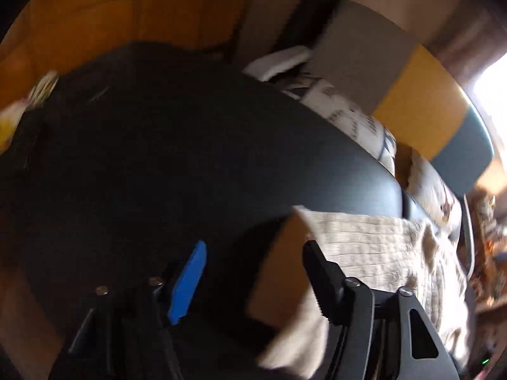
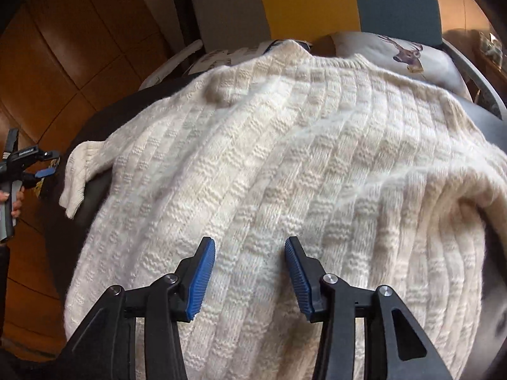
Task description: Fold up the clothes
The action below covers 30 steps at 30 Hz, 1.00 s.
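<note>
Cream knit sweater [image 2: 285, 164] lies spread on a dark table [image 1: 158, 142]; the right gripper [image 2: 250, 278] hovers above it, spread. The left gripper [image 1: 253, 272] is spread too, holding nothing.

No readable text in either view.

The patterned cushion [image 1: 345, 117] at the far edge of the black surface carries dark marks that may be lettering, too blurred to read. In the right wrist view the left tool [image 2: 30, 161], at far left, bears a small pale label, illegible at this size.
</note>
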Available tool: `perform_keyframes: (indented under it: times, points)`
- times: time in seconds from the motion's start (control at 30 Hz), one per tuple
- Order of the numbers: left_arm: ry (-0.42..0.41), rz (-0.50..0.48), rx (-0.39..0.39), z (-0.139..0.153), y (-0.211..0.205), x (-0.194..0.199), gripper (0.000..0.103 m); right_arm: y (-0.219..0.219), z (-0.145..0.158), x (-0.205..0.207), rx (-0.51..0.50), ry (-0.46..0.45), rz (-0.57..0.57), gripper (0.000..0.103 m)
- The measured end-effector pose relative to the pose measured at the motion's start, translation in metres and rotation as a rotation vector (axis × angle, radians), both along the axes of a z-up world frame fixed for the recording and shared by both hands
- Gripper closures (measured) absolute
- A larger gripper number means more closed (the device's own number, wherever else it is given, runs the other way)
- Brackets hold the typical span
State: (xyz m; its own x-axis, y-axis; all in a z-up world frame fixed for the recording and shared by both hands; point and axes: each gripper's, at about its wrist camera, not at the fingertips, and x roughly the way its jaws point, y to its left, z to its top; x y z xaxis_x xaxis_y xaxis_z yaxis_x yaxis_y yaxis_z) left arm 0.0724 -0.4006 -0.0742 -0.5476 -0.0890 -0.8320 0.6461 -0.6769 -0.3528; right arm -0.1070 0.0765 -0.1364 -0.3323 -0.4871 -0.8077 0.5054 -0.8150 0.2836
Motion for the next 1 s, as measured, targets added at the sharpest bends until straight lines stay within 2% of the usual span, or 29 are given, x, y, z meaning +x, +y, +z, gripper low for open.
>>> perform_keyframes:
  times: [0.07, 0.17, 0.2, 0.23, 0.27, 0.33, 0.4, 0.53, 0.57, 0.63, 0.7, 0.77, 0.87, 1.0]
  points:
    - [0.015, 0.025, 0.037, -0.004, -0.016, 0.026, 0.041, 0.0, -0.004, 0.005, -0.01, 0.027, -0.013, 0.052]
    - [0.064, -0.05, -0.019, 0.0, 0.013, 0.043, 0.04, -0.003, -0.007, 0.008, -0.002, 0.057, -0.019, 0.047]
    - [0.076, -0.093, -0.054, 0.001, 0.026, 0.044, 0.035, -0.005, -0.007, 0.01, 0.009, 0.068, -0.016, 0.046]
    - [0.065, -0.129, -0.101, 0.0, 0.038, 0.042, 0.023, -0.007, -0.007, 0.011, 0.02, 0.079, -0.014, 0.045]
    - [0.045, -0.162, -0.152, -0.003, 0.05, 0.038, 0.02, -0.01, -0.007, 0.012, 0.036, 0.092, -0.007, 0.042]
    - [0.022, -0.229, -0.178, -0.015, 0.064, 0.029, 0.019, -0.017, -0.008, 0.016, 0.07, 0.121, 0.006, 0.039]
    - [0.031, -0.273, -0.146, -0.027, 0.07, 0.022, 0.019, -0.019, -0.008, 0.019, 0.089, 0.138, 0.008, 0.037]
    - [0.051, -0.254, -0.194, -0.037, 0.079, 0.016, 0.021, -0.013, -0.009, 0.017, 0.043, 0.119, -0.001, 0.034]
    - [0.064, -0.243, -0.211, -0.038, 0.08, 0.018, 0.026, -0.012, -0.009, 0.016, 0.026, 0.112, -0.003, 0.033]
    - [0.057, -0.25, -0.19, -0.043, 0.081, 0.019, 0.096, -0.01, -0.008, 0.014, 0.008, 0.094, 0.001, 0.033]
    - [0.063, -0.216, -0.161, -0.044, 0.071, 0.023, 0.097, -0.009, -0.005, 0.011, 0.009, 0.065, 0.004, 0.034]
    - [0.104, -0.173, -0.132, -0.038, 0.061, 0.031, 0.097, -0.005, 0.007, 0.005, -0.018, 0.041, -0.044, 0.034]
    - [0.192, -0.098, -0.076, -0.019, 0.036, 0.049, 0.097, -0.011, 0.041, -0.004, -0.049, 0.115, -0.051, 0.034]
    - [0.282, -0.01, -0.021, 0.006, -0.007, 0.067, 0.097, -0.053, 0.071, -0.031, -0.041, 0.184, 0.039, 0.034]
